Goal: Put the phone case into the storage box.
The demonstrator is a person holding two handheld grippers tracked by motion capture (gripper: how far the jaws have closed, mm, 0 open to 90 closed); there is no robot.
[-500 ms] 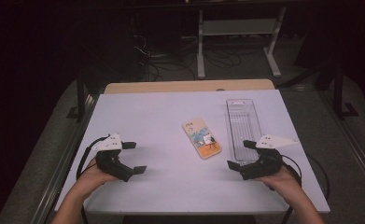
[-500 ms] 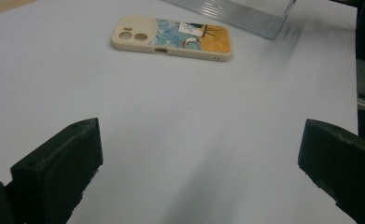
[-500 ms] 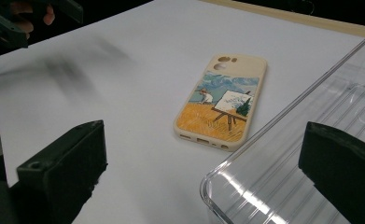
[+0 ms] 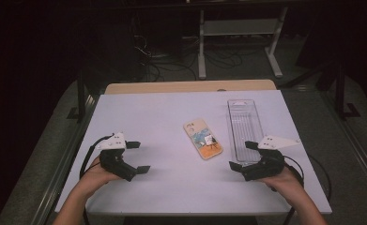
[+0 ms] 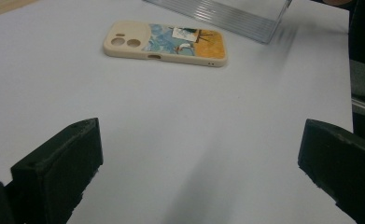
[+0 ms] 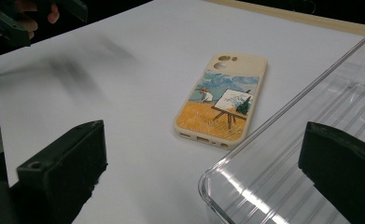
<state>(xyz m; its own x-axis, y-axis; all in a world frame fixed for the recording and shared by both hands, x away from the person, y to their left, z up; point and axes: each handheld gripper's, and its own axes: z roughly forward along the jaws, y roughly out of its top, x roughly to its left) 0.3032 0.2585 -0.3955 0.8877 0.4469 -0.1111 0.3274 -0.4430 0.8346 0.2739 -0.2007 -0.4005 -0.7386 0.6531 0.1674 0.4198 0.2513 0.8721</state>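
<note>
Both tongs stand wide open and hold nothing: the left gripper (image 4: 138, 157) near the table's left front, the right gripper (image 4: 242, 155) at the near end of the clear tray (image 4: 245, 129). Between them the phone case (image 4: 202, 138) lies flat on the white table (image 4: 162, 117), just left of the tray, untouched. Judging by this, nothing is done yet. Each hand (image 4: 96, 172) rests low, jaws pointing inward.

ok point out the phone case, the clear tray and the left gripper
phone case (image 4: 203, 139), high view, middle of its printed back
clear tray (image 4: 245, 123), high view, ribbed floor
left gripper (image 4: 139, 157), high view, midway between its open fingertips
</note>
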